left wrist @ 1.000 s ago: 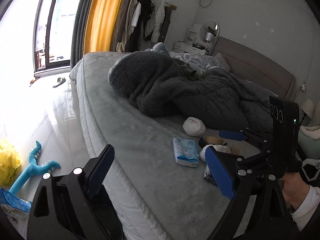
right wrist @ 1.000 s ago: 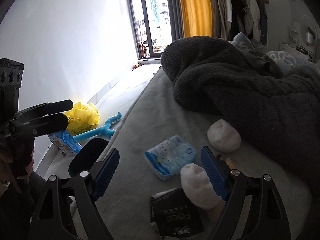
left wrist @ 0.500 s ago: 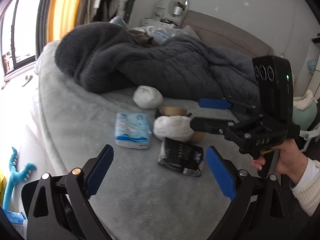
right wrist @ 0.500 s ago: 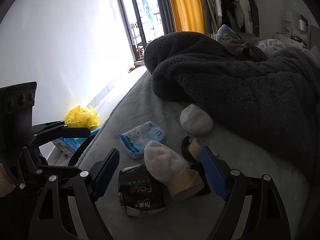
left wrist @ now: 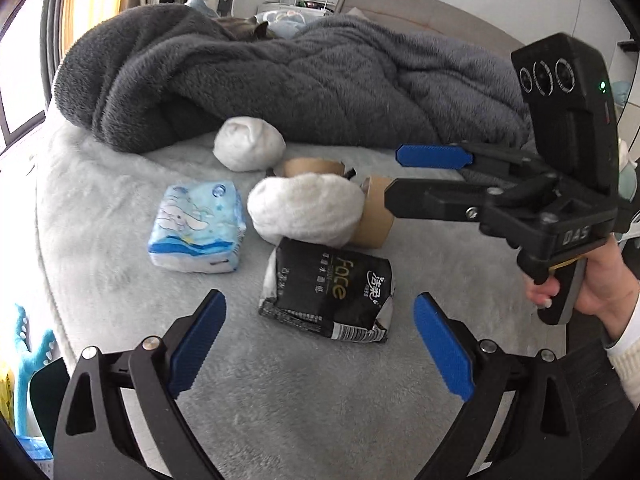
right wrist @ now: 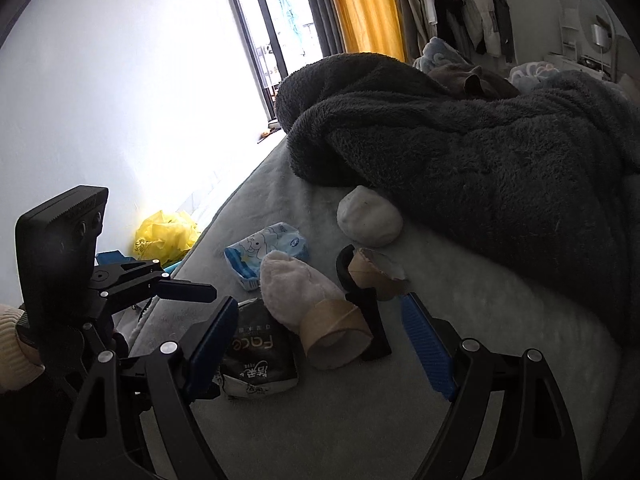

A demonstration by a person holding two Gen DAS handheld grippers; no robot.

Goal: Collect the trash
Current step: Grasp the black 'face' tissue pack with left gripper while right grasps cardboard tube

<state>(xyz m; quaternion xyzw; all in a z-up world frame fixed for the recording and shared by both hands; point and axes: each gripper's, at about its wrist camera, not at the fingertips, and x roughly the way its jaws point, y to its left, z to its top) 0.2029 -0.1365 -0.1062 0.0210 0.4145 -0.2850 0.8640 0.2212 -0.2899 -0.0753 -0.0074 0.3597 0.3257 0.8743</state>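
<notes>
A crumpled black "Face" tissue pack (left wrist: 328, 292) lies on the grey bed, just ahead of my open, empty left gripper (left wrist: 320, 348). Behind it lie a white sock (left wrist: 304, 208) stuffed in a cardboard tube (left wrist: 374, 216), a second tube (left wrist: 312, 166), a white sock ball (left wrist: 248, 142) and a blue tissue pack (left wrist: 198, 226). My right gripper (right wrist: 320, 344) is open and empty, with the cardboard tube (right wrist: 336, 334) and the white sock (right wrist: 296, 288) between its fingers. The black pack (right wrist: 256, 356) lies by its left finger. The right gripper also shows in the left wrist view (left wrist: 412, 176).
A dark grey fleece blanket (left wrist: 280, 80) is heaped across the back of the bed. A yellow plastic bag (right wrist: 166, 236) and a blue toy (left wrist: 30, 344) lie on the floor to the left. The window and orange curtain (right wrist: 360, 4) are at the far end.
Both grippers have moved closer to the pile of trash on the bed. The left one now hangs over the black pack, and the right one now brackets the cardboard tube.
</notes>
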